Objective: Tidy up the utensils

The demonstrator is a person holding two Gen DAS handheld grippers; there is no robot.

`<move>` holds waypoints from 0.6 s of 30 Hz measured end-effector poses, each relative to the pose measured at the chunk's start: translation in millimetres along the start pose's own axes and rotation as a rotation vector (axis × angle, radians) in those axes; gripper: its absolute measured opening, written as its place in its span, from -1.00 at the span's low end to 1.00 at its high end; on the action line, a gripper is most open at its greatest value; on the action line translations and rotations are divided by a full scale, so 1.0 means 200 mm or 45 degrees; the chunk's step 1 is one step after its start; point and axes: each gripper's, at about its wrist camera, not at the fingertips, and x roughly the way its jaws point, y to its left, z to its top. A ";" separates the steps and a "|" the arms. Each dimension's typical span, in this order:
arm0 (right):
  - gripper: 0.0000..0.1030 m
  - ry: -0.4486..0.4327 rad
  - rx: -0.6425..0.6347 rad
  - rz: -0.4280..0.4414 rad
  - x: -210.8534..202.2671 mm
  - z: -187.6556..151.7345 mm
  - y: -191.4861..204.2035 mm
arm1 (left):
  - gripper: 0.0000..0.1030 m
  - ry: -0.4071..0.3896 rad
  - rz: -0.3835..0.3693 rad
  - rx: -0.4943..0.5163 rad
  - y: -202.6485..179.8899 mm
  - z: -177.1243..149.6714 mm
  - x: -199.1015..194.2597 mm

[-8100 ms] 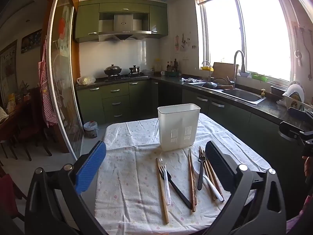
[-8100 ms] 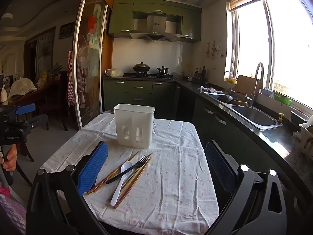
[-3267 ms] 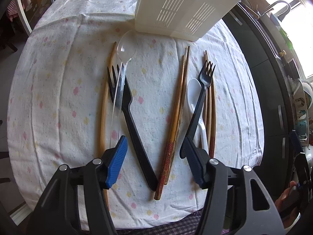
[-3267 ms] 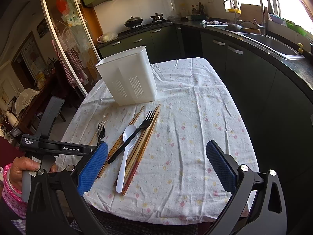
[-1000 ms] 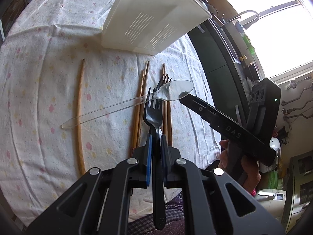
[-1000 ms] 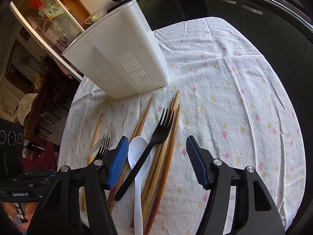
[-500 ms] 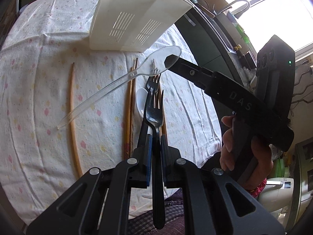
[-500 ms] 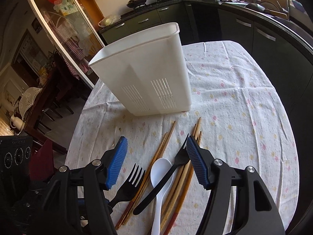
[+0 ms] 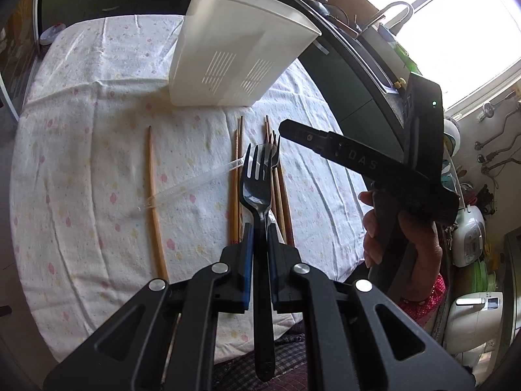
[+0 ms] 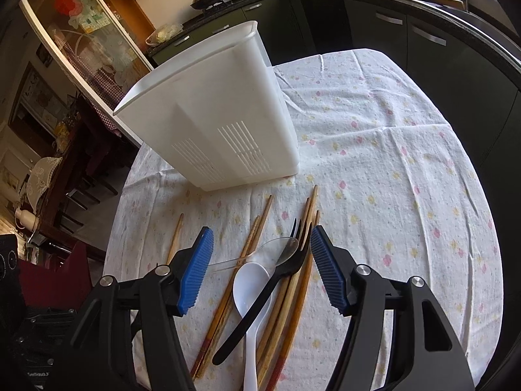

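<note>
My left gripper (image 9: pixel 259 238) is shut on a black fork (image 9: pixel 257 182), held above the table with the tines pointing forward. A clear plastic spoon (image 9: pixel 195 184) lies across the chopsticks; it also shows in the right wrist view (image 10: pixel 260 252). My right gripper (image 10: pixel 260 267) is open above a second black fork (image 10: pixel 270 283), a white spoon (image 10: pixel 252 296) and several wooden chopsticks (image 10: pixel 293 293). The white slotted utensil holder (image 10: pixel 215 123) stands behind them, also in the left wrist view (image 9: pixel 237 52). The right gripper's body (image 9: pixel 374 166) shows in the left wrist view.
A single chopstick (image 9: pixel 153 195) lies apart at the left on the flowered tablecloth (image 9: pixel 81 130). The dark kitchen counter (image 10: pixel 423 16) runs along the right and back. A dining area with chairs (image 10: pixel 65 179) lies left of the table.
The clear spoon has dropped from beside the raised fork onto the chopsticks. My right gripper has moved down and forward over the second fork and white spoon. The left gripper keeps its fork.
</note>
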 end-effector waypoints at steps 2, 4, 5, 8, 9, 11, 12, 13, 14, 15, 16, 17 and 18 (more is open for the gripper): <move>0.15 0.031 0.027 0.003 0.04 -0.01 -0.03 | -0.84 -0.009 0.002 0.000 0.01 0.00 -0.02; 0.07 0.059 0.062 0.029 0.07 -0.02 -0.07 | -0.84 -0.010 0.004 0.005 0.01 -0.01 -0.02; -0.04 0.068 0.078 0.041 0.08 -0.02 -0.09 | -0.84 -0.010 0.009 0.009 0.02 -0.01 -0.02; -0.24 0.102 0.115 0.086 0.11 -0.03 -0.13 | -0.84 -0.007 0.004 0.012 0.02 0.00 -0.01; -0.27 0.111 0.115 0.091 0.12 -0.03 -0.13 | -0.84 -0.008 0.006 0.014 0.01 0.00 -0.01; -0.29 0.120 0.118 0.090 0.13 -0.03 -0.13 | -0.84 -0.010 0.014 0.020 0.00 0.00 0.00; -0.29 0.121 0.120 0.083 0.13 -0.03 -0.13 | -0.84 -0.012 0.015 0.023 -0.01 0.00 0.00; -0.29 0.122 0.120 0.077 0.14 -0.02 -0.13 | -0.84 -0.013 0.017 0.028 -0.01 0.00 0.00; -0.29 0.128 0.121 0.076 0.15 -0.02 -0.13 | -0.84 -0.015 0.022 0.033 -0.02 -0.01 -0.01; -0.29 0.137 0.121 0.071 0.17 -0.02 -0.13 | -0.84 -0.018 0.026 0.038 -0.02 -0.01 -0.01; -0.28 0.145 0.121 0.063 0.19 -0.02 -0.13 | -0.84 -0.019 0.029 0.040 -0.03 -0.01 -0.01; -0.28 0.151 0.124 0.059 0.20 -0.02 -0.13 | -0.84 -0.020 0.028 0.041 -0.03 -0.01 -0.01; -0.28 0.155 0.128 0.059 0.21 -0.02 -0.13 | -0.84 -0.020 0.027 0.042 -0.03 -0.01 -0.01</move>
